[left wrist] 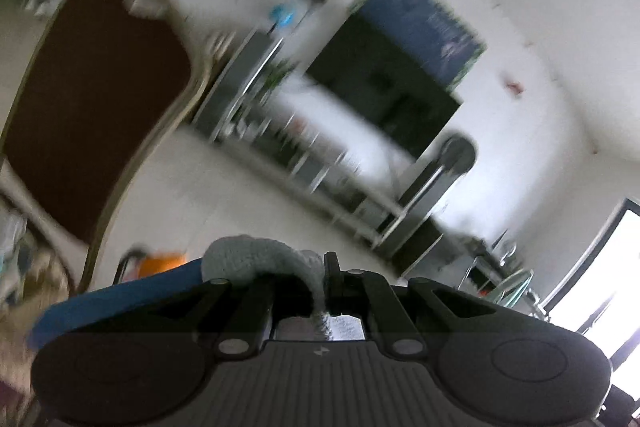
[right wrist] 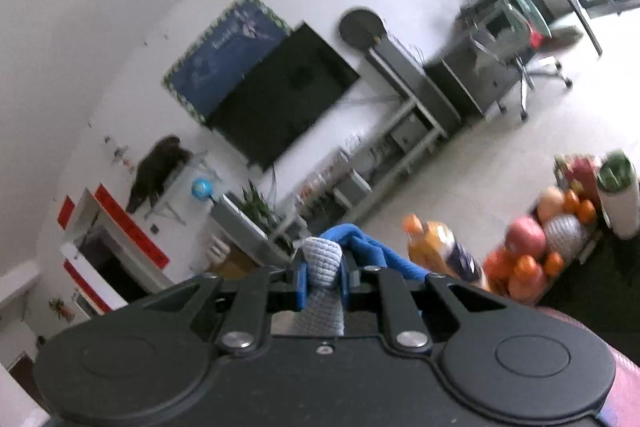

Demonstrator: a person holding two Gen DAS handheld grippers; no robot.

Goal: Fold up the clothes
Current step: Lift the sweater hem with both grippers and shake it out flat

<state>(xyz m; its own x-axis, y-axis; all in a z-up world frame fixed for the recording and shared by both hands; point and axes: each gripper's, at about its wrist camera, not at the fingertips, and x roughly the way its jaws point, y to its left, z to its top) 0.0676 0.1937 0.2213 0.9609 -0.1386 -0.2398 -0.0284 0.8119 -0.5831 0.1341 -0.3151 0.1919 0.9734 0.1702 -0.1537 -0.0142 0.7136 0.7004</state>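
Both grippers are raised and tilted, looking across the room. My left gripper (left wrist: 320, 283) is shut on a grey knitted edge of the garment (left wrist: 256, 255), and a blue part of the cloth (left wrist: 132, 295) stretches off to the left below it. In the right wrist view my right gripper (right wrist: 322, 277) is shut on a fold of the same grey knit (right wrist: 322, 263), with blue fabric (right wrist: 368, 251) bunched just behind and to the right of the fingers. The rest of the garment hangs below, out of sight.
A dark red chair back (left wrist: 96, 99) stands close on the left. A black TV (right wrist: 280, 99) on a grey stand (right wrist: 404, 131) lines the far wall. A juice bottle (right wrist: 444, 247) and a fruit tray (right wrist: 552, 239) sit right of my right gripper. An office chair (right wrist: 516, 11) stands farther back.
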